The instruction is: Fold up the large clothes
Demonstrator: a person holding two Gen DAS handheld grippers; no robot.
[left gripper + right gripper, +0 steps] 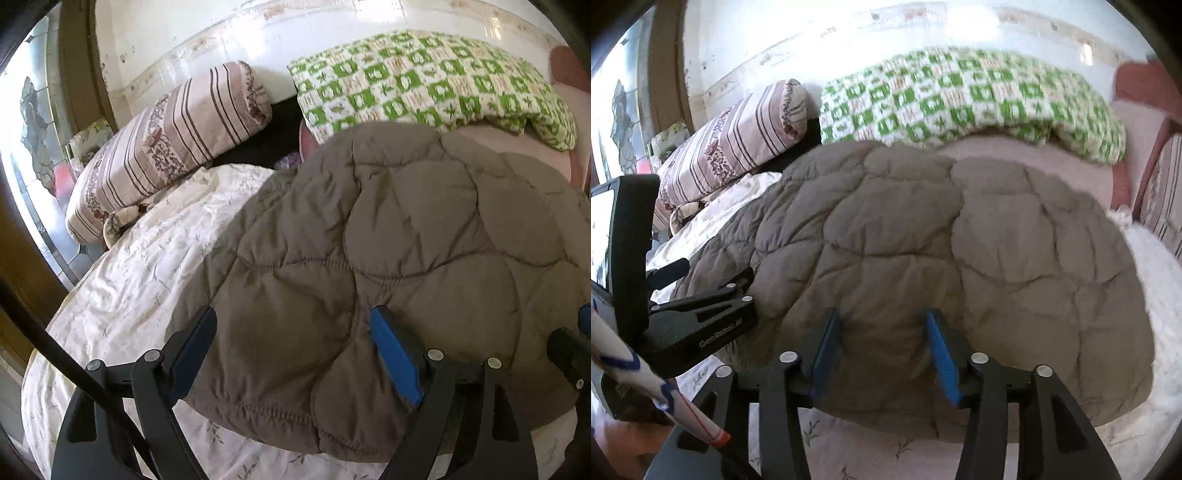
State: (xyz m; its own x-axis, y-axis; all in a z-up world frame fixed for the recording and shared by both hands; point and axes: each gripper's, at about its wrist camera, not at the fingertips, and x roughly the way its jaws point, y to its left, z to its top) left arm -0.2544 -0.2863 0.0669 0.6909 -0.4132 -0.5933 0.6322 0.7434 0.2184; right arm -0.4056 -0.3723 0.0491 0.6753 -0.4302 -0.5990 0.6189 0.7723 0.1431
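Note:
A grey-brown quilted jacket (388,258) lies folded in a puffy heap on the white floral bedsheet (147,266); it also fills the right wrist view (923,240). My left gripper (295,332) is open, its fingers spread wide over the jacket's near left edge. My right gripper (881,332) is open, fingers resting on or just above the jacket's near edge. The left gripper (713,295) shows at the left of the right wrist view, at the jacket's left side.
A striped floral pillow (166,147) lies at the back left. A green-and-white checked blanket (424,85) lies along the wall. A pink sheet (1034,155) shows behind the jacket. A window (33,129) is at the far left.

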